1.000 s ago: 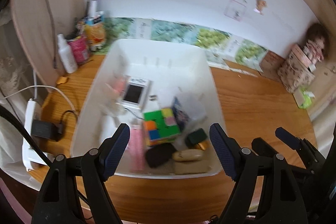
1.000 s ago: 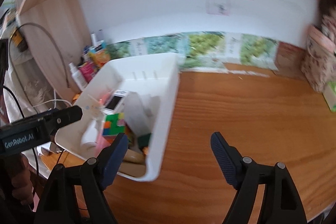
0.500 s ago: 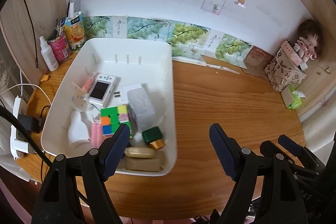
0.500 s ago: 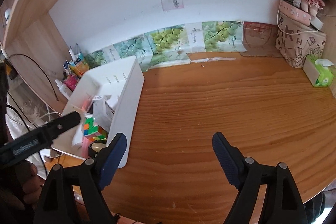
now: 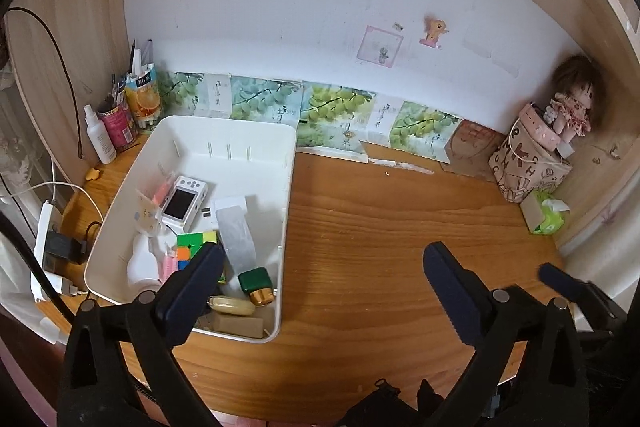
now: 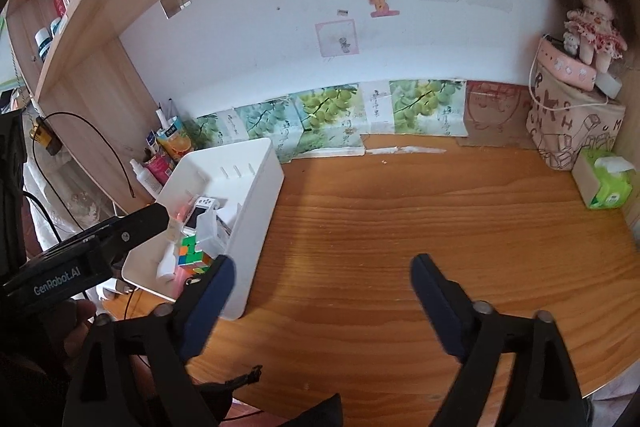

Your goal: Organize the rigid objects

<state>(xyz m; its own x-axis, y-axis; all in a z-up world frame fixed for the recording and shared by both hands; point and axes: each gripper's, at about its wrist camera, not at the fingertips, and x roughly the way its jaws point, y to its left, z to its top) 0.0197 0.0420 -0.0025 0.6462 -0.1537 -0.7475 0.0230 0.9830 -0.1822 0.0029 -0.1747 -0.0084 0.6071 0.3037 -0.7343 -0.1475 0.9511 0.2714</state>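
A white plastic bin (image 5: 288, 163) stands at the left of the wooden desk (image 5: 380, 235); it also shows in the right wrist view (image 6: 256, 227). Inside lie a white handheld game console (image 5: 184, 203), a colourful puzzle cube (image 5: 196, 247), a clear plastic box (image 5: 236, 231), a green and gold bottle (image 5: 256, 283), a pink item (image 5: 170, 265) and several other small things. My left gripper (image 5: 320, 287) is open and empty, held above the desk in front of the bin. My right gripper (image 6: 320, 291) is open and empty over the bare desk, to the right of the bin.
Bottles and a pen cup (image 5: 120, 115) stand at the back left. A power strip with cables (image 5: 48, 251) lies left of the bin. A patterned box with a doll (image 6: 576, 107) and a green tissue pack (image 6: 604, 183) sit at the back right corner.
Both grippers have pulled back and up from the bin, and both views have swung right, showing more of the desk. Both stay open and empty.
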